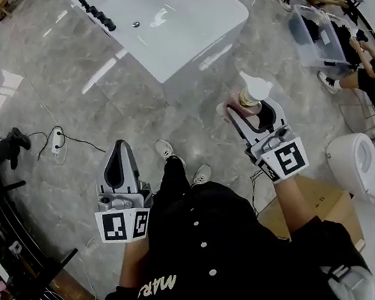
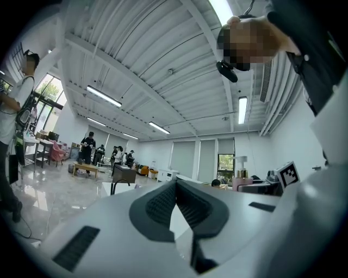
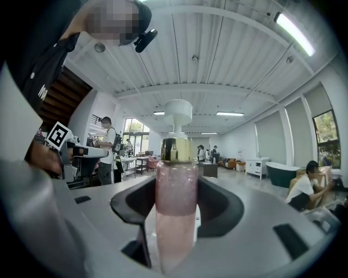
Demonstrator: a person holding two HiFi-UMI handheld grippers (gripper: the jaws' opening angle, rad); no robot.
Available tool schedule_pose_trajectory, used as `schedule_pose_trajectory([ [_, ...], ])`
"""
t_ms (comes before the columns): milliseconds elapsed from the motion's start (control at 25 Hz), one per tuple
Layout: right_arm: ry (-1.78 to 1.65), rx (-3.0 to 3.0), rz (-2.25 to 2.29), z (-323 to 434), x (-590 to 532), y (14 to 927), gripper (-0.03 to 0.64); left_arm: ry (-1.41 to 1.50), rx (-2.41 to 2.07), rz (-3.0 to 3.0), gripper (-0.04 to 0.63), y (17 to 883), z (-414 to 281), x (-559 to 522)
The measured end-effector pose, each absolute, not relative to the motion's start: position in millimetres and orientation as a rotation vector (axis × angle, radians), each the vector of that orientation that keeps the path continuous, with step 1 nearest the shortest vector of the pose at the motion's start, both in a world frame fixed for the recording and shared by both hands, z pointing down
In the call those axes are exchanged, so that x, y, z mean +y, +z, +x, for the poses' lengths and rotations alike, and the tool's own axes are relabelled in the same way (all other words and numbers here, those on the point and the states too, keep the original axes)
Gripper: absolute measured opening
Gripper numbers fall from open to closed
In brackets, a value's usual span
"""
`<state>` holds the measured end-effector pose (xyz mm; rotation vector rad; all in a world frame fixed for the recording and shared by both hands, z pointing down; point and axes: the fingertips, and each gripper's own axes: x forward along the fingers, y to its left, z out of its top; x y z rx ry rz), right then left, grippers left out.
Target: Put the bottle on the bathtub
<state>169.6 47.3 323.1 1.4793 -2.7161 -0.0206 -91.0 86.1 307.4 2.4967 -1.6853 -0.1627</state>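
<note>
Pink bottle (image 3: 175, 190) in right gripper (image 1: 252, 108)

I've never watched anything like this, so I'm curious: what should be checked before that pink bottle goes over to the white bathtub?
1. Grip on the bottle: ok, the right gripper has its jaws shut on it.
2. Bottle upright: ok, pump on top.
3. Left gripper out of the way: ok, shut, empty, held apart.
4. Bathtub close enough: not ok, bare floor lies between.
5. Rim free for landing: ok on the near side; the black faucet stands at the left end.
</note>
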Motion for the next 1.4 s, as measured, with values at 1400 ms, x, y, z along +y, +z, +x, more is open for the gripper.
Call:
schedule_pose_trajectory([
  [1400,0.148,-2.712,1.173,34,-212,447,0.221,-0.062,-1.483,2.538,0.009,361,-123,-125],
])
